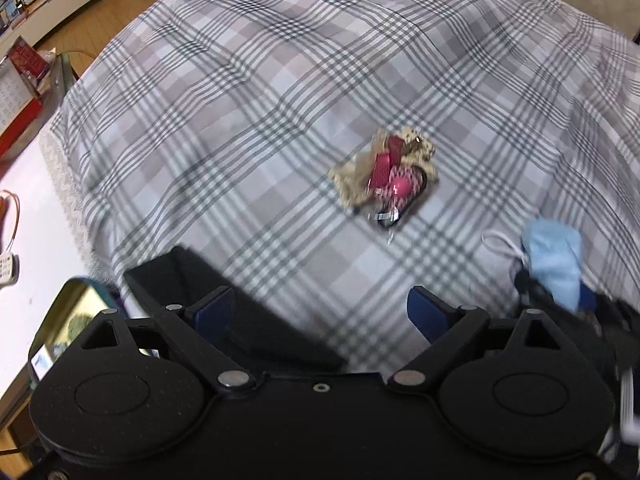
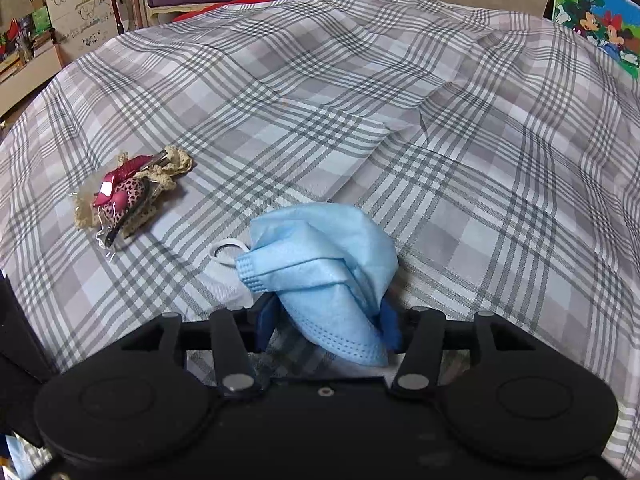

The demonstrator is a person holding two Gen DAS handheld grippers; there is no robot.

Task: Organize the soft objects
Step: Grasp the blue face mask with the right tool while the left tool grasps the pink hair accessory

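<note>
Right tool around blue mask, unmarked, no legible writing nearby

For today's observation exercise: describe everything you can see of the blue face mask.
The face mask is pale blue, soft non-woven fabric with stitched pleated edges, crumpled and folded over itself. A white elastic ear loop curls out on its left onto the plaid bedcover. Its lower part sits between the right gripper's blue fingers.

Bedspread: woven checked cloth, matt, creased. Face mask: thin non-woven fabric, matt, stitched hems. At ten o'clock, hair accessories: crocheted lace, glossy ribbon, clear shiny wrapper. Right gripper: matt black plastic, metal pins.
</note>
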